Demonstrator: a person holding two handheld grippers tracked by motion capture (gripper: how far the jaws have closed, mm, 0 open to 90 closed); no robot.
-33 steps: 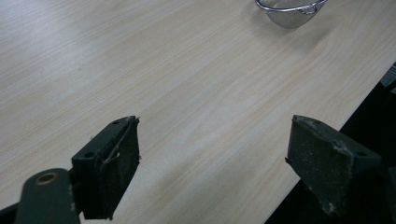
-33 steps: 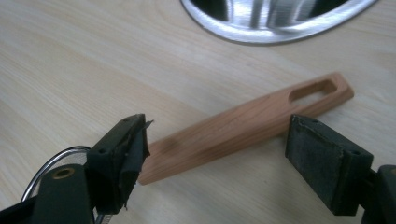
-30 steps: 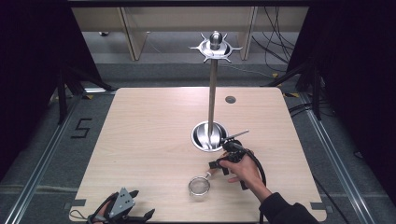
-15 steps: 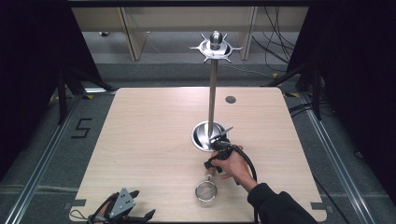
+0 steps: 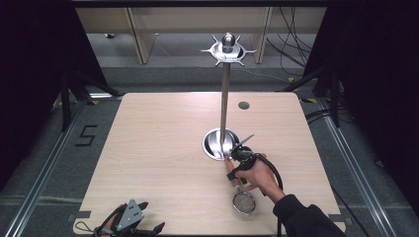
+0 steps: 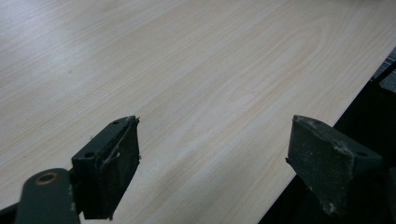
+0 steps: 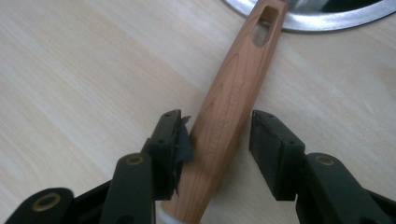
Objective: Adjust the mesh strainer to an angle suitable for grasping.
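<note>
The handle (image 7: 233, 88) carries writing, too blurred to read. The right gripper (image 7: 217, 140) has just been closing around it, not yet gripping; the left gripper (image 6: 212, 158) is released.

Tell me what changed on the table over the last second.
The strainer slid toward the near edge, and its wooden handle now lies between the jaws of the right gripper, which have just been closing around it; only one pad touches so far. The left gripper, the stand and the table stayed put.
</note>
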